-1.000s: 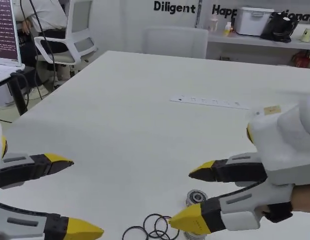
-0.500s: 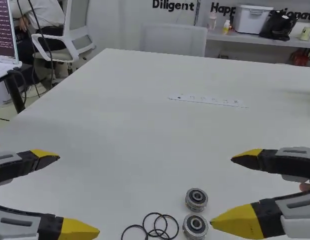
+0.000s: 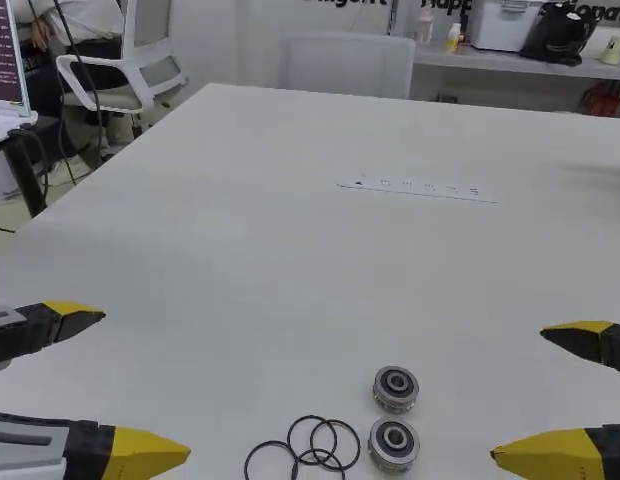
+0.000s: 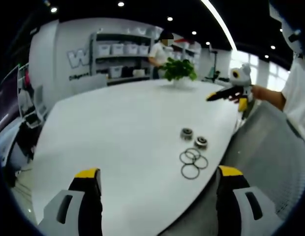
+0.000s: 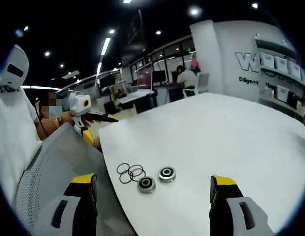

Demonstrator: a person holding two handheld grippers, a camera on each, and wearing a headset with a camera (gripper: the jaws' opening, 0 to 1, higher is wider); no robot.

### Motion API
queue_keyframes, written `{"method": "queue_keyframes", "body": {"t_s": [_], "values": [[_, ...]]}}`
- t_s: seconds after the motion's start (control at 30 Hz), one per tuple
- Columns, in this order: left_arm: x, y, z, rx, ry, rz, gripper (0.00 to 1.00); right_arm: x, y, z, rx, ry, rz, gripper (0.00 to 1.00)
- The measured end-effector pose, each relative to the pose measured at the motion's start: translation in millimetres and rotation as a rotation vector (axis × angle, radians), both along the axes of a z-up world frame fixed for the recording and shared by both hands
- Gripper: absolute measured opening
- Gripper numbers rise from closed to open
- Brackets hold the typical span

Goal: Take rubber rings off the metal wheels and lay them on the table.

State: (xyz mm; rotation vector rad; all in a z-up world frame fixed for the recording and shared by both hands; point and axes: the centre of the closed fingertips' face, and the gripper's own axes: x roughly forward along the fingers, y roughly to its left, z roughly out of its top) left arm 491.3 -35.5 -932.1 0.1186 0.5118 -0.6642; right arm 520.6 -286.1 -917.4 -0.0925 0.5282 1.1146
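At the near edge of the table (image 3: 290,250), the left tongs (image 3: 140,385) and the right tongs (image 3: 520,395) hang to either side of the work. Each has its jaws spread wide with nothing between them. Just in from that edge lies a small bunch of thin black rubber rings (image 3: 310,447), flat and overlapping one another. Just beside it, toward the table's right edge, sits the nearer metal wheel (image 3: 393,443), and the second wheel (image 3: 395,388) is just behind, close but apart. The rings look light, soft and stretchy and will probably cling together, so a tip should slip under a single strand at the bunch's outer side. The wheels look hard, smooth and heavy for their size, so they may skid; gripping one across its rim from both sides should steady it. Whether a ring sits on either rim is too small to tell. Farther toward the table's middle lies a flat socket strip (image 3: 415,190).
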Motion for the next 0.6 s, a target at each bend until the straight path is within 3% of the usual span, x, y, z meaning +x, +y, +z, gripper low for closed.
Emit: {"method": "queue_keyframes", "body": {"t_s": [0.4, 0.6], "values": [[-2.0, 0.0, -6.9, -0.006, 0.021, 0.005, 0.97, -11.4, -26.8, -31.3, -0.016, 0.077, -0.096, 0.98], [-2.8, -1.7, -8.0, -0.009, 0.026, 0.004, 0.97, -19.7, -30.4, -46.2, -0.057, 0.105, -0.1, 0.97]]}}
